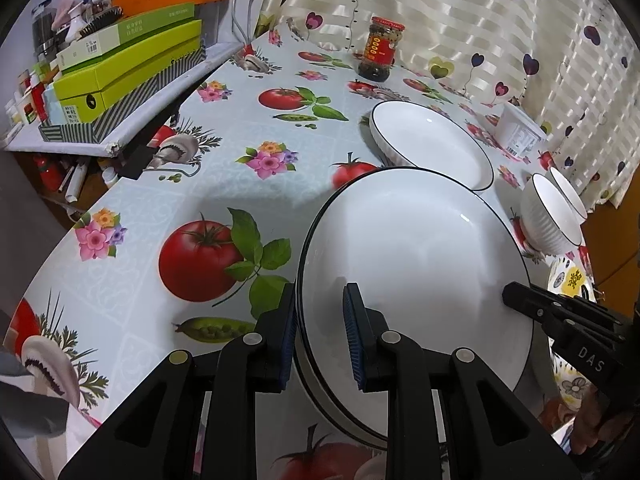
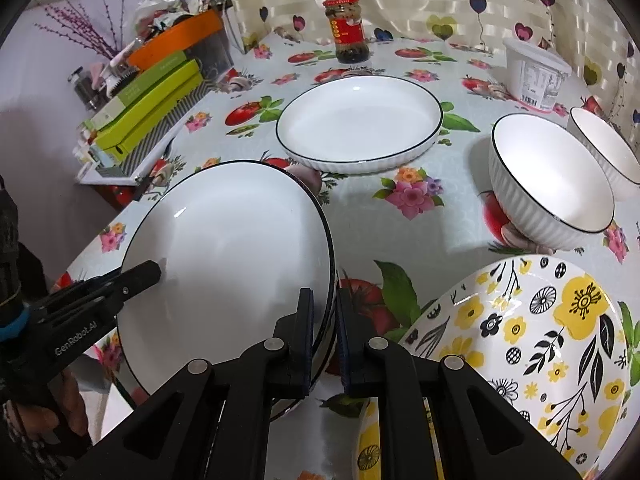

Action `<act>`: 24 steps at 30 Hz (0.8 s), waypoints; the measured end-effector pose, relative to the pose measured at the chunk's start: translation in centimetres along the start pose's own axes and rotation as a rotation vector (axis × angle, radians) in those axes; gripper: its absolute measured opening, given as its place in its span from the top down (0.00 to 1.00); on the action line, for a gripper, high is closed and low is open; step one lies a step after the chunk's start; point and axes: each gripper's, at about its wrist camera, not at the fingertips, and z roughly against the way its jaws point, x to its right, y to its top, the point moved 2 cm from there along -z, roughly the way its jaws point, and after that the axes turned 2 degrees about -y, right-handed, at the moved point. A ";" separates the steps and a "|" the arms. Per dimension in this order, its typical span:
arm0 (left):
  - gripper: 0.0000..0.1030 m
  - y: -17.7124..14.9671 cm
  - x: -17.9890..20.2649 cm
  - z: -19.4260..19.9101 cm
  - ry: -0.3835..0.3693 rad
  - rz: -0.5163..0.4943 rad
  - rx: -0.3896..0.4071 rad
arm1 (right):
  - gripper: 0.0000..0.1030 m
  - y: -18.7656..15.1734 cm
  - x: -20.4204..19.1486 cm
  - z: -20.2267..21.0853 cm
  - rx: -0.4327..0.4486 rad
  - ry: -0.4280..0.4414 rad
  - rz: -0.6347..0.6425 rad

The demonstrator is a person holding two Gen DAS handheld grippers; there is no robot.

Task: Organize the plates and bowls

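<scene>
A white plate with a thin black rim is held by both grippers at opposite edges. A second rim shows just beneath it, so it looks like two stacked plates. My left gripper is shut on its left rim and shows in the right wrist view as a black finger lying over the plate. My right gripper is shut on its right rim, and its fingertip reaches in from the right. I cannot tell whether the plate touches the tablecloth.
Behind stands a deep white ribbed dish. Two white ribbed bowls sit at the right. A yellow-flowered plate lies close on the right. A red-lidded jar and a white tub stand by the curtain. Green boxes fill a shelf at left.
</scene>
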 end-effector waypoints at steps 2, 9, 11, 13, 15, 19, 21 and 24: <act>0.77 -0.2 0.1 0.1 -0.002 -0.003 -0.001 | 0.89 -0.2 0.1 0.2 -0.003 -0.003 0.000; 0.77 -0.9 0.6 -0.5 0.007 -0.013 -0.020 | 0.89 -0.6 0.3 0.4 0.001 -0.020 -0.009; 0.77 -1.0 0.7 -0.6 0.013 -0.018 -0.020 | 0.89 -0.5 0.3 0.4 0.005 -0.021 -0.009; 0.77 -1.0 0.7 -0.6 0.013 -0.018 -0.020 | 0.89 -0.5 0.2 0.4 0.009 -0.032 0.001; 0.77 -1.1 0.9 -0.6 0.020 -0.026 -0.017 | 0.89 -0.6 0.2 0.3 0.012 -0.038 0.003; 0.77 -1.1 0.8 -0.6 0.019 -0.025 -0.018 | 0.89 -0.6 0.2 0.2 0.017 -0.041 0.007; 0.77 -1.1 0.9 -0.6 0.018 -0.021 -0.020 | 0.89 -0.6 0.2 0.2 0.017 -0.043 0.011; 0.77 -1.0 0.9 -0.7 0.020 -0.019 -0.022 | 0.88 -0.5 0.2 0.1 0.020 -0.044 0.011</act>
